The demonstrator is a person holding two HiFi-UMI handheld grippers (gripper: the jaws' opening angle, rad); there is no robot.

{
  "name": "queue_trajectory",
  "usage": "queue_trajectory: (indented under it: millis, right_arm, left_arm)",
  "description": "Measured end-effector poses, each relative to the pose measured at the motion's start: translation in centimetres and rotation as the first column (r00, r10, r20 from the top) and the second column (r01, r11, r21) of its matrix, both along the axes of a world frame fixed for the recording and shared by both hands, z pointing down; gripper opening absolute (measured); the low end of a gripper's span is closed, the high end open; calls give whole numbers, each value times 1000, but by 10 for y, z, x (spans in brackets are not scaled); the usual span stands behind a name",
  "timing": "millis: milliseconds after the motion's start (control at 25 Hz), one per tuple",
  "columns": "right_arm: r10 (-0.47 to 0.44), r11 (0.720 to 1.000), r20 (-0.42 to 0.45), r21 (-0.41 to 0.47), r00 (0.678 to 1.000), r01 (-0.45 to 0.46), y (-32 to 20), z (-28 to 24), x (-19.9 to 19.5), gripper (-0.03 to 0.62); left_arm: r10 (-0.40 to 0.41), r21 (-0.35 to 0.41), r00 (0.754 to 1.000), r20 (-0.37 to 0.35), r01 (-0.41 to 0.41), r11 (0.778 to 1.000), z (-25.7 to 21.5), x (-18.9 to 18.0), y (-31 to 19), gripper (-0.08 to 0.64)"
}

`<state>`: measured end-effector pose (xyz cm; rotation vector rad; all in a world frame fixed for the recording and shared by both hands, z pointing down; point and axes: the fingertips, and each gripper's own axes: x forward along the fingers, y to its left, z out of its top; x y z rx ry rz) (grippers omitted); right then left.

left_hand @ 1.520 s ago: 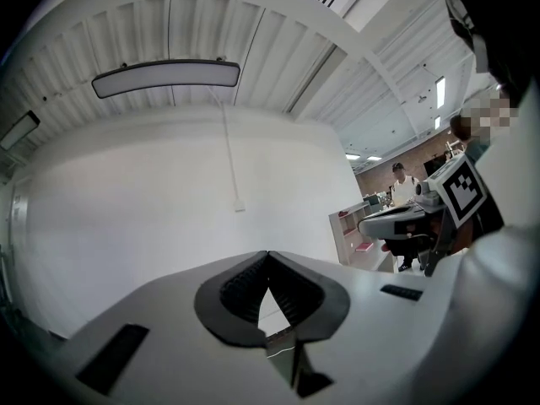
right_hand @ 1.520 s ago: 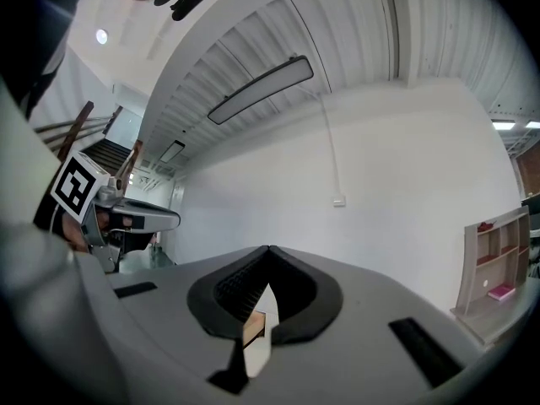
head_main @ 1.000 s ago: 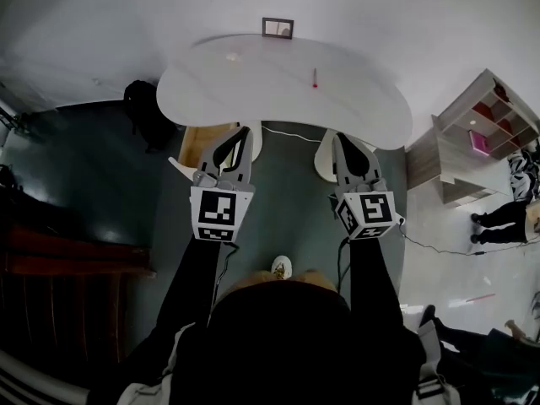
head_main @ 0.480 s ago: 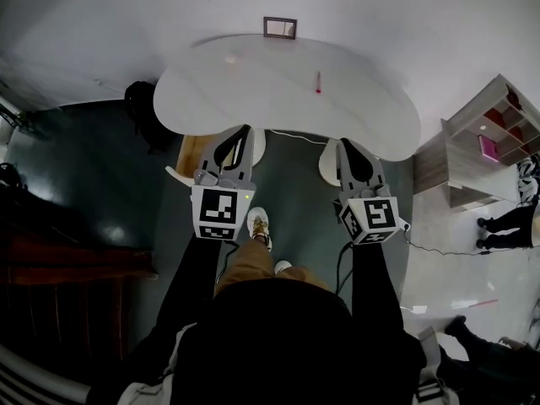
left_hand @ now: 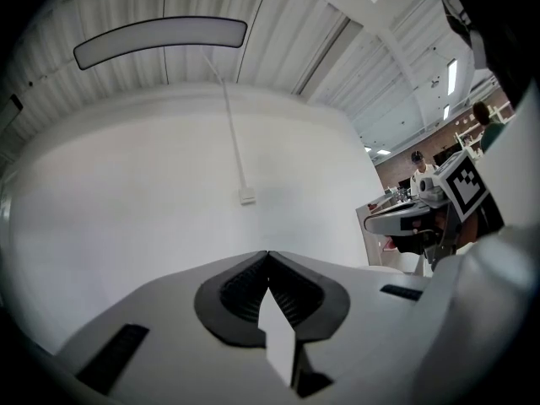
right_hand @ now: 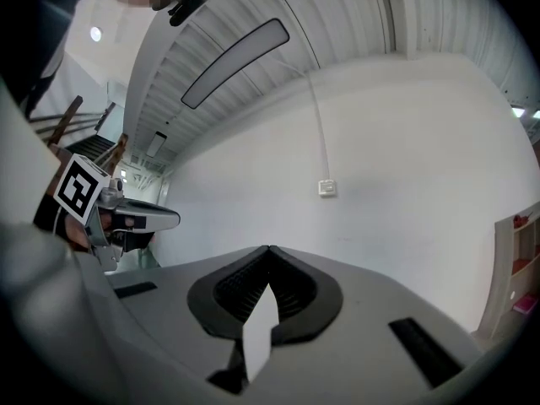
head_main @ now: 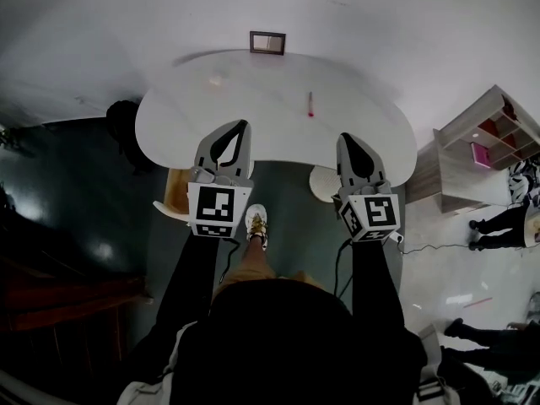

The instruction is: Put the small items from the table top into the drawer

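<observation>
Since 1 second ago you've stepped closer. Your left gripper [head_main: 241, 126] and right gripper [head_main: 347, 138] now reach over the near edge of the white rounded desk [head_main: 169, 116], where before they stopped short. Both pairs of jaws are pressed together with nothing between them. The slim red pen [head_main: 310, 104] lies on the desk ahead, between the 2 grippers and nearer the right one, its long axis pointing away from you. A small pale item [head_main: 216, 80] sits on the desk well beyond the left gripper.
</observation>
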<state>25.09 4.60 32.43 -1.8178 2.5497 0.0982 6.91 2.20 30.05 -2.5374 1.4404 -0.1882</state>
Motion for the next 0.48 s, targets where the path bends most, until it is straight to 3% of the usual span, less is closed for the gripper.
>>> queue_trajectory:
  millis: [480]
  right_arm:
    - [76,997,-23,-33,997,-77,-137,-3,-4,20]
  left_arm:
    - [69,-23,998,0,-69,997,3,0,-152,15]
